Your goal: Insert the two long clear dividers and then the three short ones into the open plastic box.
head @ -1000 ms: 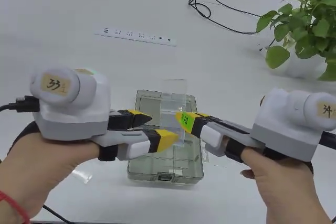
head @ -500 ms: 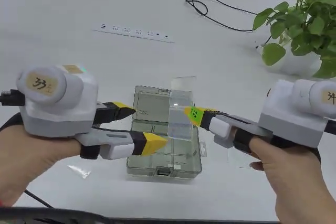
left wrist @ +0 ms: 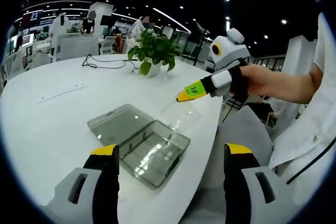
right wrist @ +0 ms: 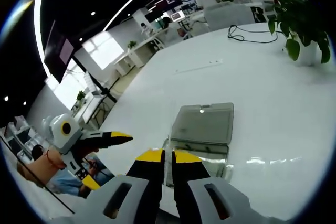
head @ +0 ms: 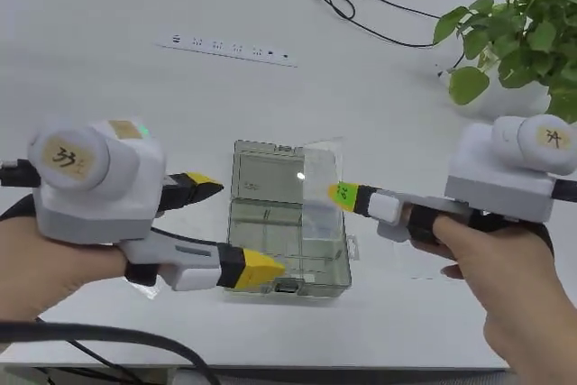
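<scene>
Right gripper [head: 339,194]: jaws pinched almost closed on one clear divider [head: 322,169], the sheet upright and hanging over the right half of the open plastic box [head: 270,242]. Cannot tell whether its lower edge touches the base. Left gripper [head: 230,227]: jaws spread wide, nothing in them, poised just beside the box's left side. The box sits on the white surface [head: 388,105], lid laid flat behind the base, and the base looks bare of dividers. Handling, my guess: the divider is thin, light, stiff plastic, slick-faced and liable to swivel in a one-point pinch. It is better taken near a top edge, leaving both ends free for the slots, with the empty gripper steadying the box, which looks light enough to skate. Counts: one box, one divider in the jaws, two grippers. Faint clear pieces [right wrist: 262,160] lie on the surface right of the box, probably more dividers, number not readable. Long or short piece in hand: cannot say. Far side: one power strip [head: 230,50], one potted plant [head: 518,24].
</scene>
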Action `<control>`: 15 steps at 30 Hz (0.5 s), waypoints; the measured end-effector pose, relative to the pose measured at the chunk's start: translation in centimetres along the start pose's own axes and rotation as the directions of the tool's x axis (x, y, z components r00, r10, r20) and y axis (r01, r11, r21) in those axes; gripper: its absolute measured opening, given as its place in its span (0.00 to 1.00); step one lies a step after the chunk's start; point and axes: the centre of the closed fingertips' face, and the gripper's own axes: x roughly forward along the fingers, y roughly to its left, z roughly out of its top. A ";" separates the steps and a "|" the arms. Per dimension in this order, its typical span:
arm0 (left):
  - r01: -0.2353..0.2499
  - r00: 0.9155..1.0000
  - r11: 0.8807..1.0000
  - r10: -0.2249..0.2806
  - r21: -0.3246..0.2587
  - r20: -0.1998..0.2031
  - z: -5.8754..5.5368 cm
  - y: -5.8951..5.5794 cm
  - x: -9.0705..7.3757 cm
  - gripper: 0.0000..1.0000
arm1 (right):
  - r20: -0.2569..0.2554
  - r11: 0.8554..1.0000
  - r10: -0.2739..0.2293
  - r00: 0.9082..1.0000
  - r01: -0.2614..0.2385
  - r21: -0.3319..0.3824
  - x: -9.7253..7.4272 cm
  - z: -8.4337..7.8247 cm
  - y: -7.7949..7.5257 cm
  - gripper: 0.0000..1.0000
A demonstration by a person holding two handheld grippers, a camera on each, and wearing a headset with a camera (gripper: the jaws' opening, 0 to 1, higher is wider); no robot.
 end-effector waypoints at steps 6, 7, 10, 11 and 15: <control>0.023 1.000 1.000 -0.023 0.007 -0.013 -0.7 0.0 -0.2 0.88 | -0.064 0.997 -0.066 0.996 0.068 0.022 0.1 -0.8 -1.2 0.06; 0.026 1.000 1.000 -0.026 0.008 -0.013 -0.8 0.0 -0.2 0.89 | -0.074 0.997 -0.076 0.994 0.078 0.025 0.1 -0.9 -1.5 0.06; 0.042 0.999 0.999 -0.042 0.013 -0.022 -1.2 -0.1 -0.3 0.90 | -0.114 0.993 -0.112 0.987 0.116 0.026 0.3 -1.4 -2.2 0.06; 0.046 0.999 0.999 -0.046 0.015 -0.024 -1.3 -0.1 -0.3 0.90 | -0.122 0.992 -0.116 0.986 0.121 0.029 0.4 -1.5 -2.3 0.06; 0.060 0.998 0.998 -0.060 0.020 -0.028 -1.6 0.2 -0.4 0.91 | -0.176 0.988 -0.145 0.974 0.153 0.034 0.8 -2.3 -2.8 0.06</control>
